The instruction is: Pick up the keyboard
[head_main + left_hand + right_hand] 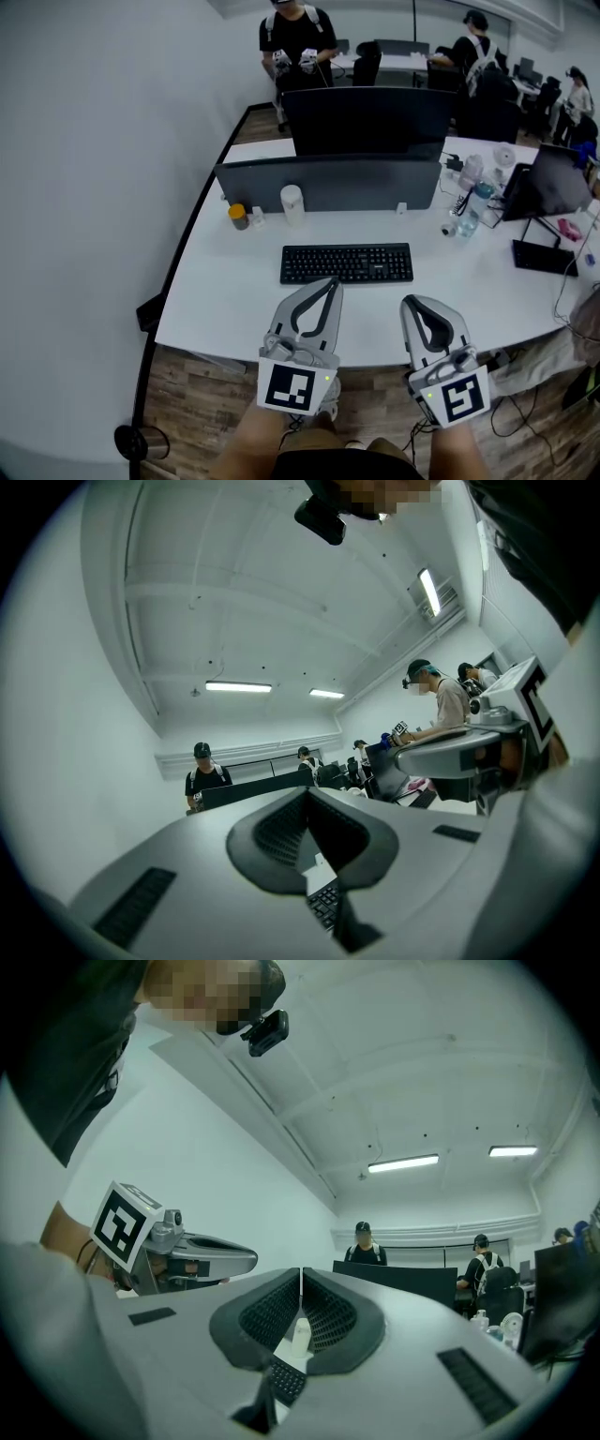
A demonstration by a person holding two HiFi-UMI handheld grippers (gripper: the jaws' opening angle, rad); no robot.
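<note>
While the keyboard [347,263] lies flat and untouched on the white desk [234,319], both claws hang just short of its front edge, side by side above the person's knees. The left gripper [330,281] has its jaws pressed together with nothing between them, and its tip reaches the near left part of the keyboard. The right gripper [411,302] is likewise closed and empty, and sits a little back from the near right corner. Each claw lines up with one end of the keyboard, probably so that the board can be taken from both sides and lifted level. Both would have to open first.

In each gripper view only a sliver of keys shows below the closed jaws, which suggests both point slightly upward, over the keyboard.

The desk is smooth and bare around the keyboard, so nothing crowds the approach. Behind it stand a white cylinder [292,203] and a small yellow-capped jar [238,217], against a low grey divider [328,183]. A dark monitor [366,120] rises beyond that. Bottles [473,211] and a laptop [548,183] clutter the right end. The floor is wood plank [187,394], a plain wall [94,141] closes the left, and further desks with people fill the back.
</note>
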